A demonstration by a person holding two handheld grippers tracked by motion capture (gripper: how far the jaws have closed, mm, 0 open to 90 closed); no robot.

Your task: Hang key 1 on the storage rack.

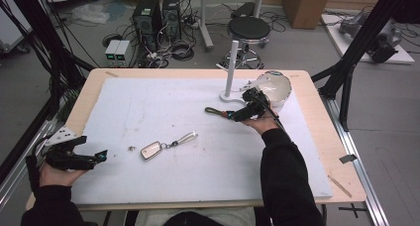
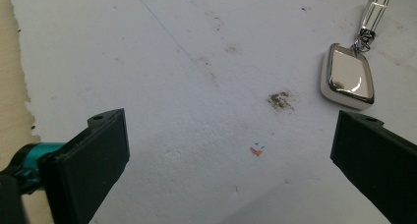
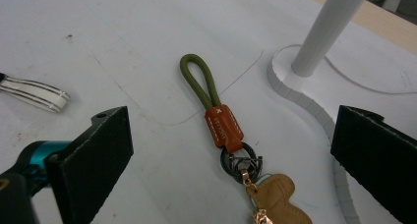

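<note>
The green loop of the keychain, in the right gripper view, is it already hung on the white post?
No, the green loop lies flat on the white mat, apart from the white post.

The green keychain [image 3: 223,135] has a matt olive cord loop, a smooth orange-brown leather sleeve with pale stitching, a dark metal ring and a tan leather tag at 6 o'clock. The key fob [image 2: 347,76] looks like glossy cream plastic edged in polished chrome, its strap shiny metal. The white sheet [image 1: 163,112] is matt, rough-grained and smudged, over a pale wooden counter [image 1: 317,112]. The stand [image 3: 327,30] looks like smooth white plastic. Each claw's jaws are matt black.
</note>
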